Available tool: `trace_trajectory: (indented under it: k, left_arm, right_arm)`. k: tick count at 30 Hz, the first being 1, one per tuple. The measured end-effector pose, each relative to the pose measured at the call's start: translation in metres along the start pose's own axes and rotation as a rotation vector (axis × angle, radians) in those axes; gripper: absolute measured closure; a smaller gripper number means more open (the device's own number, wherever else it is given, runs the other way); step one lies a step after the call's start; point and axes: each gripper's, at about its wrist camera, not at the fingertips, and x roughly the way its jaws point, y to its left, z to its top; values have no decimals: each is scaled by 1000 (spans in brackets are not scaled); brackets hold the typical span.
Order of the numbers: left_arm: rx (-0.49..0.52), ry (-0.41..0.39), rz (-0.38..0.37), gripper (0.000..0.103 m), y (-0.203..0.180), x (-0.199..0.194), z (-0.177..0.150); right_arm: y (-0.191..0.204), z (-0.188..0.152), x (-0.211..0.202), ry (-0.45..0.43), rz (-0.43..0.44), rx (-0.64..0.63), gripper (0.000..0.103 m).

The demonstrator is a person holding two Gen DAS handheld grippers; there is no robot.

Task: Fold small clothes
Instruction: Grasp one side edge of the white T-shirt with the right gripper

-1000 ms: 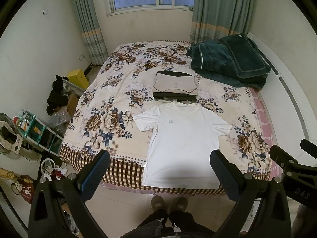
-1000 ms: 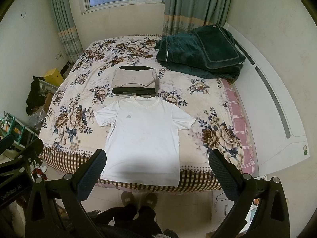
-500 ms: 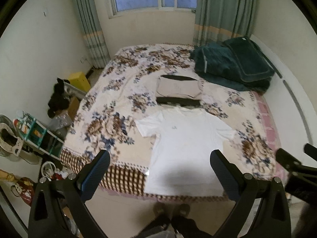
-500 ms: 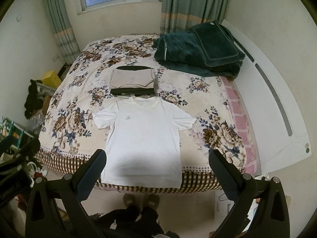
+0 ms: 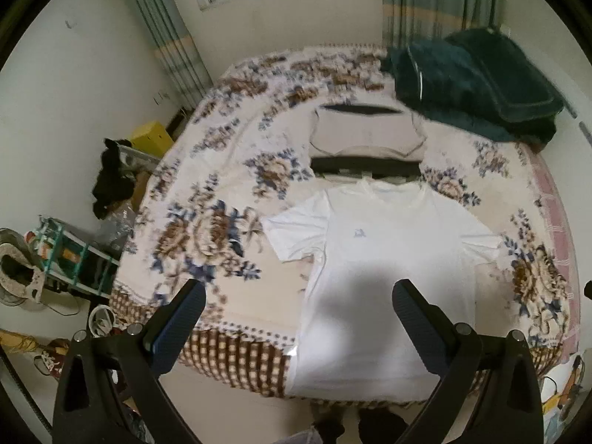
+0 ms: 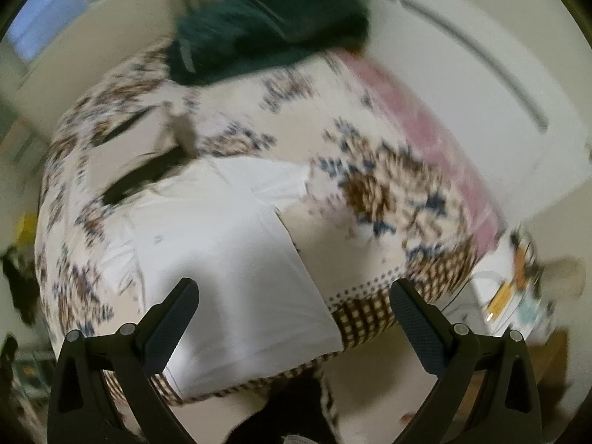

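Observation:
A white T-shirt [image 5: 384, 259] lies flat, face up, on the floral bed, its hem hanging over the near edge; it also shows in the right wrist view [image 6: 222, 244], blurred. A folded beige and black garment [image 5: 366, 140] lies just beyond its collar. My left gripper [image 5: 296, 296] is open and empty, above the shirt's lower left part. My right gripper [image 6: 292, 292] is open and empty, above the shirt's lower right edge, and its view is tilted.
A dark green blanket pile [image 5: 473, 77] lies at the far right of the floral bed [image 5: 207, 229]. A shelf with clutter [image 5: 70, 255] and a yellow box [image 5: 151, 140] stand on the floor at the left. A white headboard [image 6: 481, 74] runs along the right.
Both grippers have moved closer to the bed and the shirt. The right gripper has swung right and tilted, blurring its view. Both stay open.

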Motion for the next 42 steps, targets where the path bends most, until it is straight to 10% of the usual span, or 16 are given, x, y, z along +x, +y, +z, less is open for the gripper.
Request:
trace_trajectory:
  k: [6, 10, 15, 23, 25, 26, 28, 37, 41, 42]
  left_arm:
    - [10, 55, 48, 0, -33, 109, 12]
    - [-11, 112, 32, 0, -58, 186, 8]
    - [4, 215, 34, 0, -88, 275, -5]
    - [-47, 314, 16, 0, -97, 364, -20]
    - [-75, 323, -7, 0, -93, 375, -23]
    - [-84, 323, -15, 0, -91, 379, -25]
    - [-87, 325, -21, 0, -85, 384, -30]
    - [-69, 249, 42, 0, -24, 377, -43]
    - [-91, 263, 73, 0, 15, 379, -53]
    - [-107, 267, 78, 0, 24, 378, -56]
  right_arm:
    - [-57, 49, 181, 173, 33, 208, 0]
    - [-76, 75, 305, 259, 67, 271, 25]
    - [-81, 91, 426, 307, 195, 387, 27]
    - [-82, 83, 539, 255, 471, 771, 26]
    - [-77, 82, 534, 174, 487, 819, 51]
    - [-70, 85, 531, 149, 470, 808, 78]
    - [-55, 92, 521, 117, 422, 751, 96]
    - [159, 131, 435, -65, 318, -25, 97]
    - [255, 99, 455, 243, 448, -278, 83]
    - [258, 95, 456, 278, 488, -251, 66]
